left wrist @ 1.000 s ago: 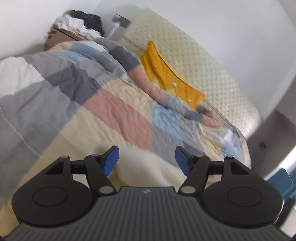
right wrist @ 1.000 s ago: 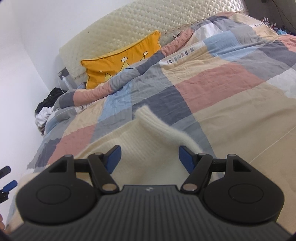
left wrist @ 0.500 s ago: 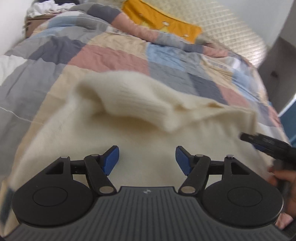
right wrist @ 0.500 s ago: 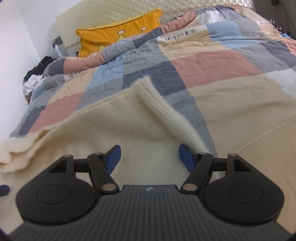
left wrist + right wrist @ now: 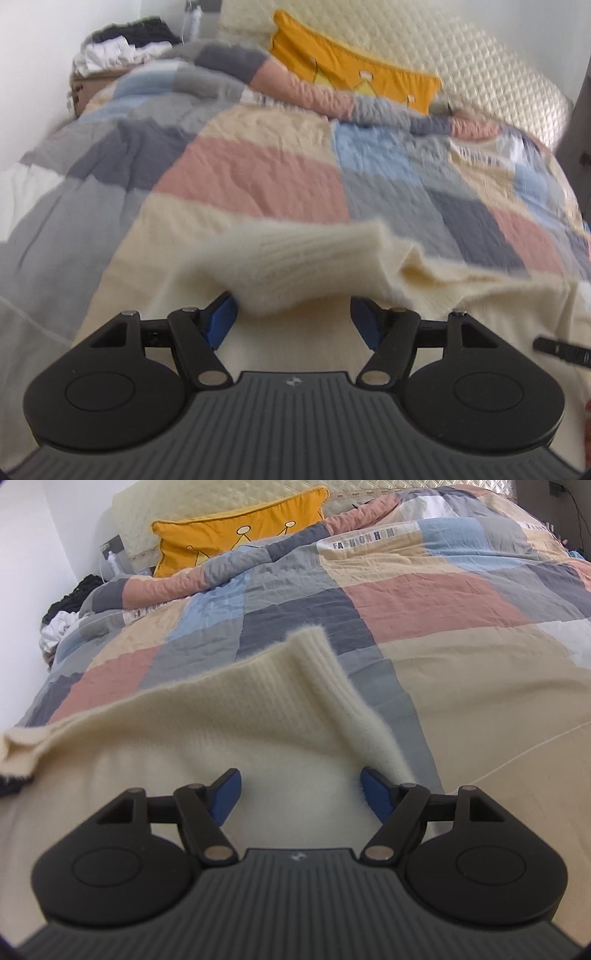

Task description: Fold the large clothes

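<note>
Both sets of jaws stand apart, gripping nothing. The left gripper (image 5: 293,319) hangs over the cream sweater (image 5: 306,262); the right gripper (image 5: 301,794) is opening above it. Ahead lies the patchwork quilt (image 5: 424,598), then a yellow pillow (image 5: 236,535).

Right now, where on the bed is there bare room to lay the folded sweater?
Free: the quilt right of the sweater, and the patch between its ribbed edge and the yellow pillow. Crowded: the clothes pile at the far left corner.

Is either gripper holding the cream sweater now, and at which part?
Neither. The left gripper and the right gripper are open above the cream sweater.
</note>
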Demonstrator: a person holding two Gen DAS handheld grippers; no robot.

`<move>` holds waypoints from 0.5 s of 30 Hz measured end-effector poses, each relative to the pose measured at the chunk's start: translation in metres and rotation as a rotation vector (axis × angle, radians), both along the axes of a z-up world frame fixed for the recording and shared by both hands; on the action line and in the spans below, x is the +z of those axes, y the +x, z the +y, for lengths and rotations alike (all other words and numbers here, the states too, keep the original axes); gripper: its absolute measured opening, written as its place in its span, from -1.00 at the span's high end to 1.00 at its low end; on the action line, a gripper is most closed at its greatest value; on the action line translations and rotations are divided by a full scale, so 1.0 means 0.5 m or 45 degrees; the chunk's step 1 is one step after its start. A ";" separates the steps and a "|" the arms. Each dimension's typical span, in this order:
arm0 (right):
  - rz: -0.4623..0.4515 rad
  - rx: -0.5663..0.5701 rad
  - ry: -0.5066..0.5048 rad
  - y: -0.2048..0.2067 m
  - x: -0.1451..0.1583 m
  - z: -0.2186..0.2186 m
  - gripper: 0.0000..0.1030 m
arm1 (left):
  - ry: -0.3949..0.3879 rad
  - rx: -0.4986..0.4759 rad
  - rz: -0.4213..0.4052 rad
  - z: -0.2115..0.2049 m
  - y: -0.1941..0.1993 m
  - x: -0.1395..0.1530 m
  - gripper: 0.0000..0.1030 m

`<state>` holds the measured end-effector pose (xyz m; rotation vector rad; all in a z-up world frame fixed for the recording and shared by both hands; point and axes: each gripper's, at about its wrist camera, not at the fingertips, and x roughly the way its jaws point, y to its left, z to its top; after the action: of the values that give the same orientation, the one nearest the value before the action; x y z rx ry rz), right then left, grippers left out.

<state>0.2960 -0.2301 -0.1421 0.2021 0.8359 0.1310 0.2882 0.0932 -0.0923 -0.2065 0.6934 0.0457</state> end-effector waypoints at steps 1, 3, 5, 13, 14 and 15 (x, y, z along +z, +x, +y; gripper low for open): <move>0.001 -0.002 0.000 0.003 -0.001 0.000 -0.45 | 0.041 0.011 -0.025 -0.001 0.007 0.005 -0.41; 0.005 -0.009 -0.011 0.007 0.000 0.004 -0.45 | 0.123 0.045 -0.031 -0.001 0.018 0.006 -0.41; -0.007 -0.005 -0.034 0.009 0.004 0.012 -0.46 | 0.085 0.046 0.007 0.013 0.031 -0.006 -0.41; 0.021 0.029 -0.057 0.031 -0.015 0.023 -0.56 | -0.001 0.044 0.121 0.040 0.057 -0.062 -0.41; 0.021 0.030 -0.058 0.031 -0.015 0.023 -0.56 | 0.004 0.042 0.116 0.038 0.052 -0.061 -0.41; 0.018 0.031 -0.058 0.030 -0.014 0.023 -0.56 | 0.009 0.041 0.116 0.036 0.049 -0.057 -0.41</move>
<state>0.3112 -0.2186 -0.1491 0.1503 0.8546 0.1331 0.3124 0.1110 -0.1206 -0.2098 0.7803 0.0890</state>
